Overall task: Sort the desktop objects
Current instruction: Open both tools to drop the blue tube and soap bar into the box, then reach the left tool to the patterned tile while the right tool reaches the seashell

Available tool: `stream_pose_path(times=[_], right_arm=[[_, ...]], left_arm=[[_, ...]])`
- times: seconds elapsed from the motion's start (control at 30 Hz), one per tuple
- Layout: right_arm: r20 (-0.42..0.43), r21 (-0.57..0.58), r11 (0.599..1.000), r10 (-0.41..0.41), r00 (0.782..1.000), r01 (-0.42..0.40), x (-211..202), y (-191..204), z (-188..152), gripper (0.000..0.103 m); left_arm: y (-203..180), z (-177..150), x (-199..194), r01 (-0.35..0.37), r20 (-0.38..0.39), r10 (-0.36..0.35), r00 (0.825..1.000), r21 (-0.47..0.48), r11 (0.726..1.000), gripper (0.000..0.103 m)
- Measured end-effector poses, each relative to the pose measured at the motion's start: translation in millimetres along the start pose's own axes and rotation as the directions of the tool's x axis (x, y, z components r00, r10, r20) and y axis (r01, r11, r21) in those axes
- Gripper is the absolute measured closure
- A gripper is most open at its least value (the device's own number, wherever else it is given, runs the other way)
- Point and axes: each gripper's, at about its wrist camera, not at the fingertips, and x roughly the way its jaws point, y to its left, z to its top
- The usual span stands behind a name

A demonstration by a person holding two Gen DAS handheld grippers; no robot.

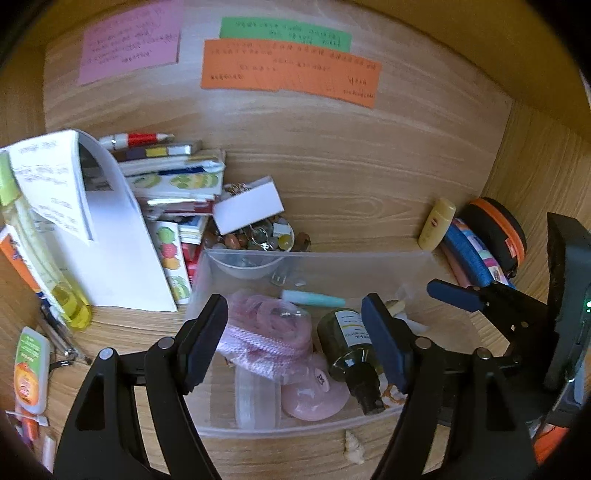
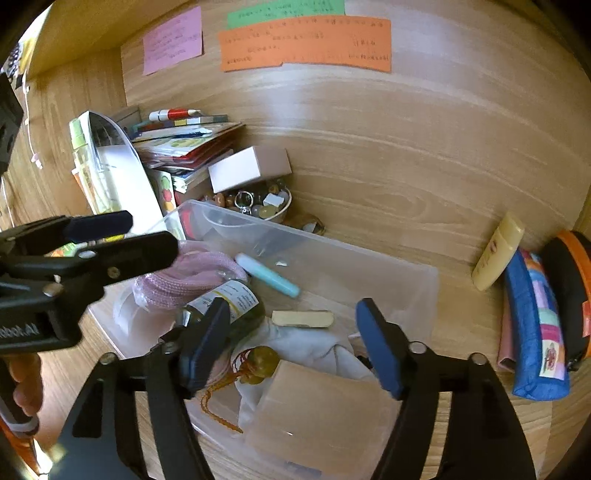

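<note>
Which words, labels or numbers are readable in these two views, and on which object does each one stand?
"bbot.AI", start cut off: on the left gripper body.
Handwriting on the pink note, green note and orange note: blurred, unreadable.
Label on the dark bottle: too small.
Print on the yellow tube: blurred.

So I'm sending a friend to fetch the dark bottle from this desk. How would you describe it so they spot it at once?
Find the clear plastic bin in the middle of the wooden desk. Inside it, beside the pink knitted bundle, the dark green glass bottle lies on its side. It alone has a white label and a black cap; the pale blue tube nearby is slimmer.
</note>
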Motion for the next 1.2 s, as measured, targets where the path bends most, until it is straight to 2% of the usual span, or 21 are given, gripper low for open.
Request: stream_pose_path(times=[0.17,0.37,0.5,0.73,0.8,1.0,1.2], right_arm=[[0.006,-0.003,1.0,0.026,1.0,-0.026,-9.7,3.8,4.3,0.025],[0.057,-0.031,0.999,0.01,0.998,-0.008,-37.5,12.0,6.9,0.015],[0.062,-0.02,1.0,0.011,0.998,-0.01,-51.5,12.9,6.0,0.004],[0.092,-0.003,0.999,-0.037,0.995,0.037,-80.1,13.4,-8.6,0.003],[0.102,0.007,0.999,-0.043,0.994,0.042,-87.5,14.0,-12.6,0.003],[0.133,0.037,0.999,-0.04,0.99,0.035,-108.6,15.2,-27.6,0.003],[0.112,0.043,0.998,-0.045,0.993,0.04,-110.6,16.5,-44.6,0.003]], left_arm=[[4.9,-1.9,-20.0,-0.023,0.036,0.023,0.999,-0.017,1.0,0.011],[7.7,-8.8,-42.7,-0.061,0.062,0.061,0.996,-0.012,0.998,0.006],[10.5,-18.3,-58.0,-0.056,0.067,0.057,0.996,-0.015,0.998,0.005],[7.2,-42.2,-73.3,-0.068,0.061,0.066,0.996,0.025,0.997,0.004],[6.5,-48.9,-75.2,-0.052,0.054,0.051,0.997,0.027,0.998,0.003],[-0.2,-72.4,-69.3,-0.027,-0.01,0.027,1.0,0.06,0.998,0.003],[-8.7,-96.3,-55.1,0.0,-0.091,0.008,0.996,0.079,0.997,0.003]])
